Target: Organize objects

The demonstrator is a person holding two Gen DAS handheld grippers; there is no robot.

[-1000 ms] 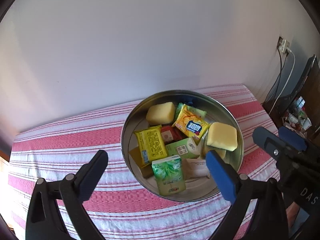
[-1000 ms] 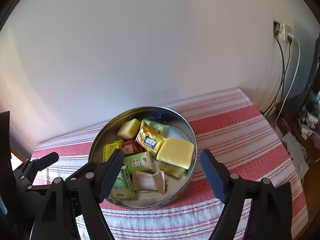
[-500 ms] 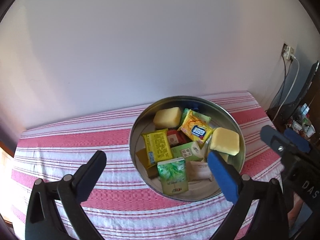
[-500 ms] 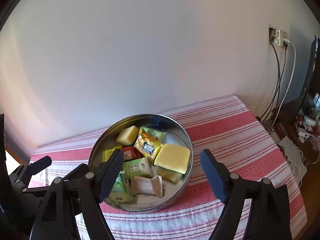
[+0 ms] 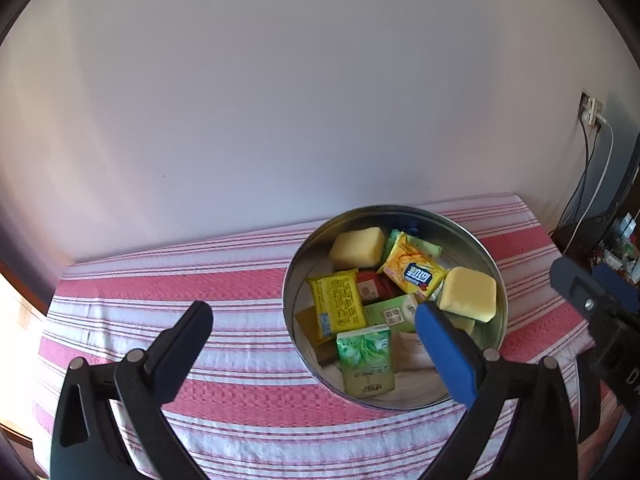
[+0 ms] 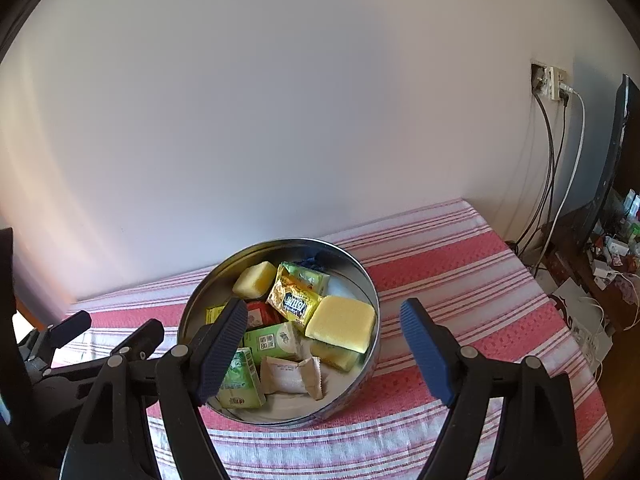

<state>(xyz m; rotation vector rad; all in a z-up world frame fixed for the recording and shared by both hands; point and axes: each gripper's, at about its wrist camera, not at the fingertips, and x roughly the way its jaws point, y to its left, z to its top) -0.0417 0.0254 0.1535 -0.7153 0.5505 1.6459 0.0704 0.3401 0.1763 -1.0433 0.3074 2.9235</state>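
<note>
A round metal tin [image 5: 472,240] [image 6: 370,292] sits on a red-and-white striped tablecloth. It holds several snack packets: two yellow sponge-like blocks [image 5: 468,294] [image 6: 342,323], a yellow packet [image 5: 338,304], a green packet [image 5: 366,360] [image 6: 238,380], an orange-yellow packet [image 5: 412,274] [image 6: 294,300] and a pale wrapped sweet [image 6: 292,376]. My left gripper [image 5: 316,344] is open and empty, above the near-left of the tin. My right gripper [image 6: 324,344] is open and empty, above the tin's near side.
The tablecloth [image 5: 200,292] [image 6: 460,280] ends at a white wall behind the tin. At the right are a wall socket with cables [image 6: 554,80], a dark screen edge [image 6: 616,140] and clutter on a low shelf [image 6: 612,248].
Both grippers have pulled back and risen, so the tin looks smaller and lower in both views. The left view has shifted left. Nothing in the tin has moved.
</note>
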